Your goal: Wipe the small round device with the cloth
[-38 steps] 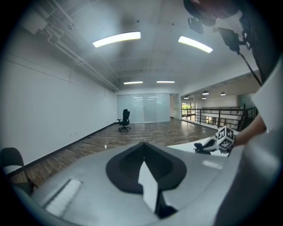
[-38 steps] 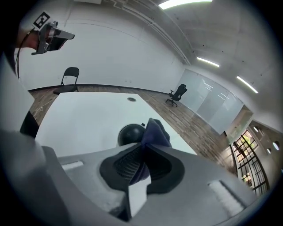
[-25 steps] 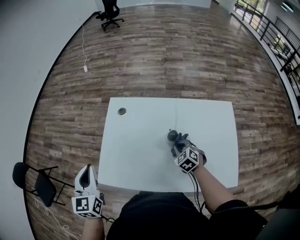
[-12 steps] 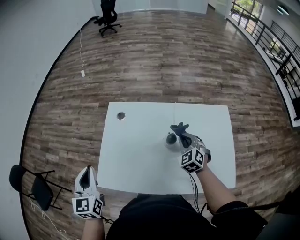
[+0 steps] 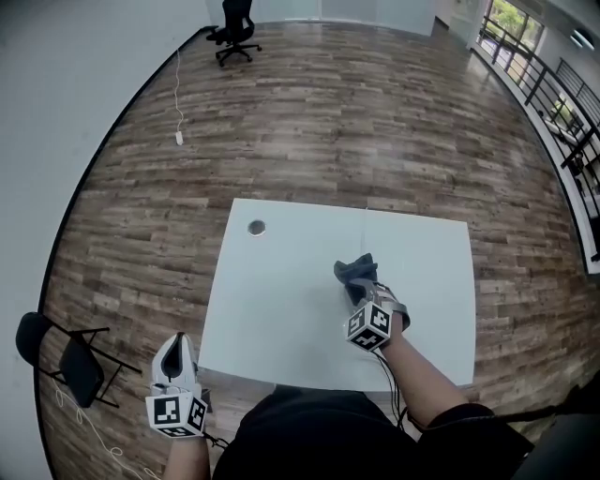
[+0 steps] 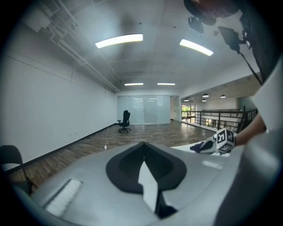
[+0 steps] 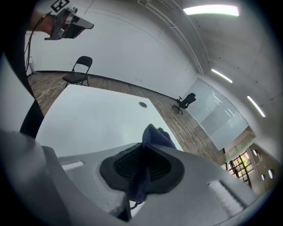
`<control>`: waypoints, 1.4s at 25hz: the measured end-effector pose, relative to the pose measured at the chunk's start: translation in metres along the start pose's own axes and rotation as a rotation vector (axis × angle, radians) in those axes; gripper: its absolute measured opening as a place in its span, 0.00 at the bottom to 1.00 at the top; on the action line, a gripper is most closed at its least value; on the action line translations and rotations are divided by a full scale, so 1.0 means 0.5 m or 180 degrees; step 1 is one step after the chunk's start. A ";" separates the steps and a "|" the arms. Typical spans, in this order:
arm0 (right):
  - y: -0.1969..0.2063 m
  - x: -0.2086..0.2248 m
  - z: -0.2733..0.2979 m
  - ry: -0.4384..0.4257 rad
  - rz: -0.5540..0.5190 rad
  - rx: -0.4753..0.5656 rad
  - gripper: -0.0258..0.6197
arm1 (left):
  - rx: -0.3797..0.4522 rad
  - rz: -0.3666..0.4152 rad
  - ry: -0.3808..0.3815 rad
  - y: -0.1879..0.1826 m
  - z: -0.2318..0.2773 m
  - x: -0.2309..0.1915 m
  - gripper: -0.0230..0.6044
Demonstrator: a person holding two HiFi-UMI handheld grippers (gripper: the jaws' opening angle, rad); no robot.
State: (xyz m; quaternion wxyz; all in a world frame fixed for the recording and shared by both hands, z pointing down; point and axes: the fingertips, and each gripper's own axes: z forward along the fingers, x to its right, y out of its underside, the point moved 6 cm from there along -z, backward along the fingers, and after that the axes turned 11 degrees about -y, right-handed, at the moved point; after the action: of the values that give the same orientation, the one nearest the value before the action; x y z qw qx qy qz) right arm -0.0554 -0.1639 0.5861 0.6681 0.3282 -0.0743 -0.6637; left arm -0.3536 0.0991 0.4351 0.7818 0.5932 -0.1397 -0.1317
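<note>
Scene: person stands at near edge of a white table (image 5: 281, 309) in a big room w/ wood floor (image 5: 328, 141), one gripper in each hand.
R gripper (image 5: 362, 287): over right half of table, tilted down toward the top. Jaws clenched on a dark cloth (image 7: 152, 134); they stand only as far apart as the cloth is thick.
Cloth: pinched btwn R jaws, loose end bunched up past the tips, toward far side of table (image 5: 356, 270). Whether it touches the tabletop, can't tell.
Small round device: can't pick it out; cloth and R gripper cover that part of the table. A dark rounded bit shows just past the cloth in R gripper view, but can't say if it's the device or a fold.
L gripper (image 5: 172, 339): off the table, beside its near-left corner, over the floor, well apart from the cloth. Jaws pressed together (image 6: 142, 150), nothing btwn them.
Tabletop: small round hole (image 5: 256, 227) near far-left corner.
Room: black folding chair (image 5: 66, 361) left of table; office chair (image 5: 234, 28) far back; railing (image 5: 525, 56) far right.
</note>
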 end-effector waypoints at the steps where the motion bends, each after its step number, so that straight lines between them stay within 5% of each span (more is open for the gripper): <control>1: -0.001 0.000 0.004 -0.0031 0.0023 -0.0010 0.08 | -0.0003 -0.0012 -0.0012 0.002 -0.002 -0.002 0.05; 25: -0.028 -0.054 0.082 -0.0382 0.0095 0.0087 0.08 | -0.0111 0.0053 -0.0184 -0.005 -0.025 -0.042 0.05; 35: 0.025 -0.088 0.117 -0.0587 0.0462 -0.0012 0.08 | -0.0192 0.0078 -0.0265 0.006 -0.044 -0.056 0.05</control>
State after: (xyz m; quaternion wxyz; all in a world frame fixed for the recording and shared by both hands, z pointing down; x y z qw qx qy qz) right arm -0.0809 -0.1439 0.6529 0.7053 0.2583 -0.1577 -0.6411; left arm -0.3714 0.1298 0.4305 0.7944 0.5617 -0.1753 -0.1508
